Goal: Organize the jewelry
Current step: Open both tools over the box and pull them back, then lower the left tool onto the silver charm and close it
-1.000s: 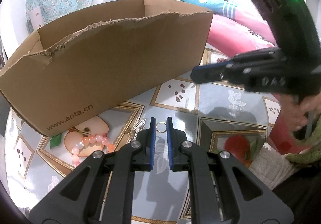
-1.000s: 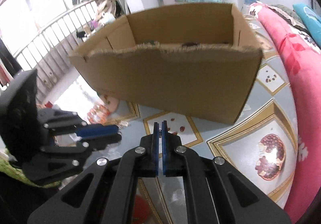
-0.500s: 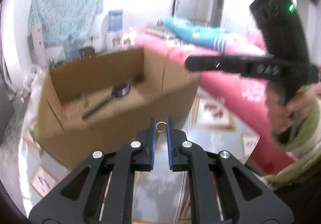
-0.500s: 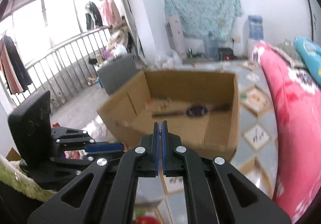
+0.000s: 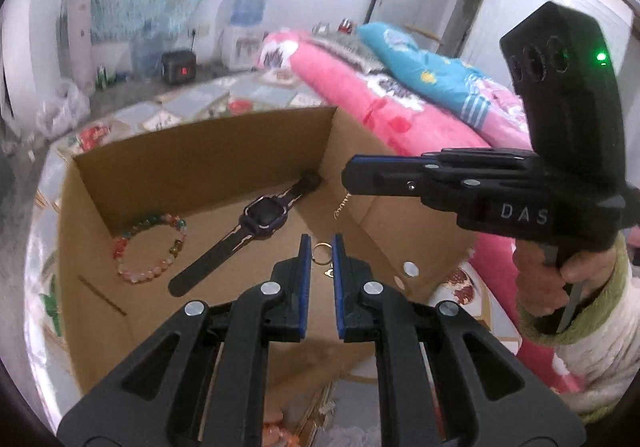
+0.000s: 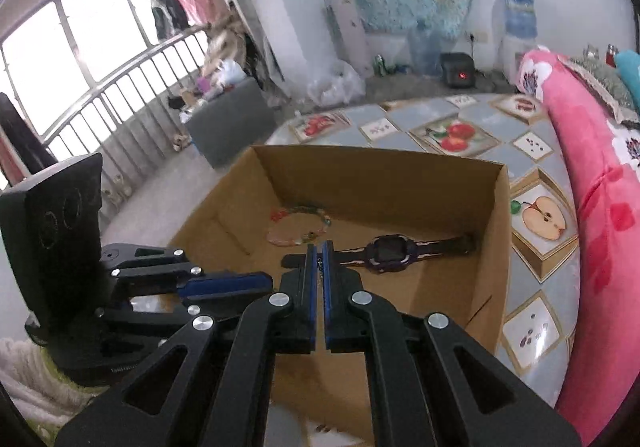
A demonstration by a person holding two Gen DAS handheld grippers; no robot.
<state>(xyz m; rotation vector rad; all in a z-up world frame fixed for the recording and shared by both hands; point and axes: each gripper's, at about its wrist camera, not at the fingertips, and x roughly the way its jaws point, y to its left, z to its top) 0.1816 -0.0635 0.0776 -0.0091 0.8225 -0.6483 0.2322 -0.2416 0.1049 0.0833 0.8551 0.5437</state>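
Bead bracelet [image 5: 150, 249]: on the box floor, ahead and left of your left tool, close to the left wall; already put away.
Watch [image 5: 264, 221]: lies flat on the box floor just ahead of your left tool's tips, strap running toward the far corner; also put away.
Left gripper [image 5: 321, 251]: you have it clenched on a small gold ring [image 5: 321, 249], pinched between the blue pads with something small dangling under it; it hangs over the open cardboard box [image 5: 208, 151].
Chain [image 5: 342, 207]: a fine gold chain dangles below the tip of your right tool, above the box floor near the right wall.
Right gripper [image 6: 319, 255]: jaws nearly together on a thin bit of chain; from its own camera only a sliver of metal shows between the pads, with the watch just ahead and to the right.
Step in hand: by the look of it, the drop; both pieces are carried over the box and not yet let go.
Next move: lower both tips a little toward bare cardboard, away from the watch and beads, then ease the jaws apart. Let the chain settle first so it does not tangle with the ring.
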